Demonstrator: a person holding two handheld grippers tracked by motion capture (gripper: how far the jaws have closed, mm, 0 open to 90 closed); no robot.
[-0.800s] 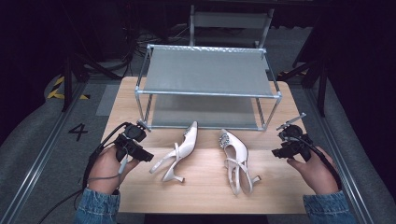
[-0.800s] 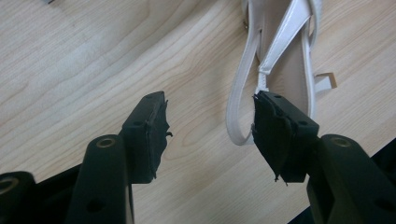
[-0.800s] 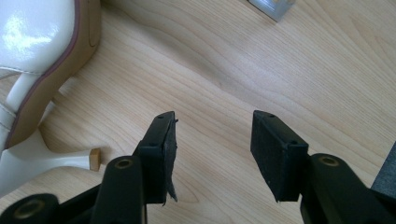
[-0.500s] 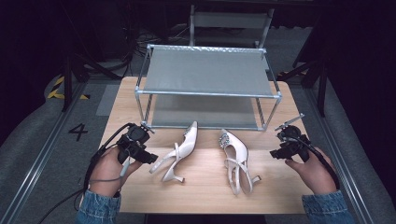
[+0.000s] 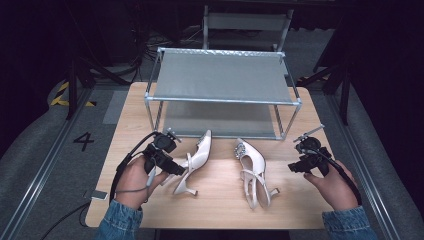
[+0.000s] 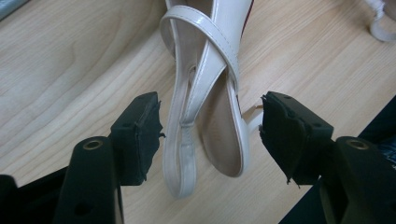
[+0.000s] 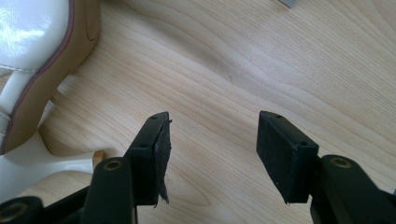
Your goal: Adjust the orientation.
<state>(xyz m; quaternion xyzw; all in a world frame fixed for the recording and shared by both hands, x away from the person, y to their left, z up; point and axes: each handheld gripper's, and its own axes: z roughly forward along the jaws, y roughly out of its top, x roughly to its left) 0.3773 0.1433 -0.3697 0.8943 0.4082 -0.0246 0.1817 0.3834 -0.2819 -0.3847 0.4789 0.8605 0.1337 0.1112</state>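
Two cream slingback heels lie on the wooden table [image 5: 135, 115]. The left shoe [image 5: 196, 160] lies on its side with its toe toward the rack. My left gripper [image 5: 172, 167] is open at its heel end. In the left gripper view the heel strap and the back of the left shoe [image 6: 205, 70] sit between the jaws of the left gripper [image 6: 210, 135], and the pads stand clear of it. The right shoe [image 5: 252, 167] has a jewelled toe. My right gripper [image 5: 295, 167] stands open to its right. The right gripper [image 7: 215, 140] has bare wood between its jaws, and the right shoe [image 7: 37, 28] lies off to the left.
A two-tier metal rack [image 5: 222, 100] with grey shelves stands across the back of the table. Bare wood lies in front of the shoes and between the right shoe and the right table edge. A floor rail [image 5: 45, 165] runs along the left side.
My left gripper has moved right, up to the left shoe, so that the heel strap now lies between its jaws. The right gripper has edged slightly left.
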